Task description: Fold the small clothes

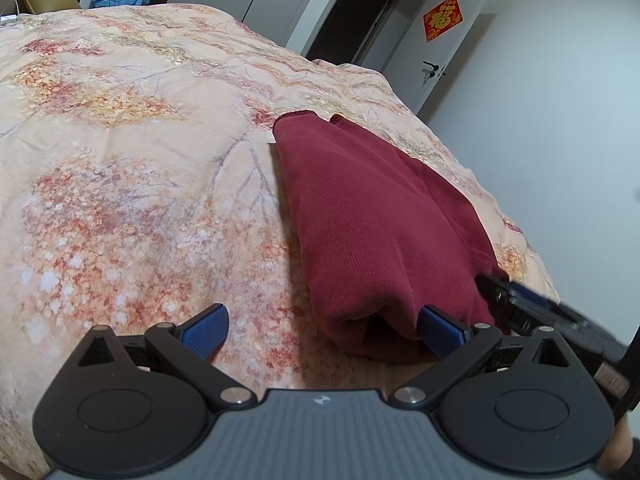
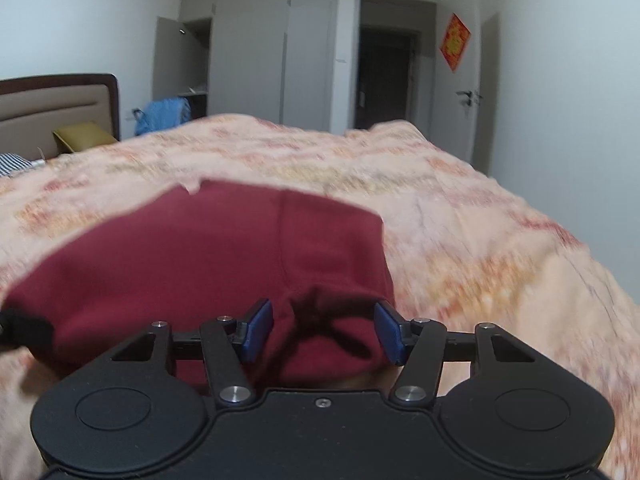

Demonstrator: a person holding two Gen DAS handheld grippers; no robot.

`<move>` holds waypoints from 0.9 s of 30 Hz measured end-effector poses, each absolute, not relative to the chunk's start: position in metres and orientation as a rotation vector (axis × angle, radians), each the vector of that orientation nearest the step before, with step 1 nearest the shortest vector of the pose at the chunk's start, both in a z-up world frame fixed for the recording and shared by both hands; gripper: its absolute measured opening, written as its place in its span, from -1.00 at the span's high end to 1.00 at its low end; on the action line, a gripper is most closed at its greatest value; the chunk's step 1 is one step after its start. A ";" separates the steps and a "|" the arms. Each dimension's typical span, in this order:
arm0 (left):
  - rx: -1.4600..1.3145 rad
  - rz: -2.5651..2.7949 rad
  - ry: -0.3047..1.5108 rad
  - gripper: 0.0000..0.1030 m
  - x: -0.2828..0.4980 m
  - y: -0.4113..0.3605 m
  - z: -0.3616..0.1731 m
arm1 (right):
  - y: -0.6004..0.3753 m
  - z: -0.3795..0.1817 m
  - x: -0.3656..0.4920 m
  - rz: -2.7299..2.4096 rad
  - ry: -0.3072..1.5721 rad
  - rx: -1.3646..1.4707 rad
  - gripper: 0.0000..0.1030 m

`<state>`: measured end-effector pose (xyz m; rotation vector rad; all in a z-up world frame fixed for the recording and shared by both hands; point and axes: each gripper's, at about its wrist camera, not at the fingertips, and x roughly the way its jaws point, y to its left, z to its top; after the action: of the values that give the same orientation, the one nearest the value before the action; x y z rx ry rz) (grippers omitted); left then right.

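On the left, our left gripper (image 1: 320,330) stands wide open and holds nothing; its right pad touches the near left corner of the dark red garment (image 1: 372,220), which lies to its right on the floral bedspread (image 1: 120,160). The garment, already folded into a long strip, runs its long axis from near to far. Further right, our right gripper (image 2: 323,332) is partly open, straddling the bunched near edge without clamping it. We judge it the nearer one, better placed to lift that end toward the far end.
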<state>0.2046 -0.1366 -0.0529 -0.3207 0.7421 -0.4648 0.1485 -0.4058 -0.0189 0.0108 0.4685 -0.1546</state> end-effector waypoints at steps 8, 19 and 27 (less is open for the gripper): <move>-0.304 -0.464 0.749 -0.99 0.200 -0.136 -0.051 | -0.409 -0.029 0.134 -0.183 0.478 0.053 -0.13; -0.261 -0.469 0.755 -1.00 0.198 -0.141 -0.053 | -0.420 0.008 0.166 -0.253 0.391 0.154 -0.83; -0.266 -0.473 0.759 -1.00 0.200 -0.139 -0.054 | -0.440 -0.021 0.184 -0.347 0.525 0.163 -0.93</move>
<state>0.1998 -0.1394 -0.0541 -0.2657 0.7590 -0.4725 0.1845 -0.4395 -0.0212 0.1630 0.5250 -0.3472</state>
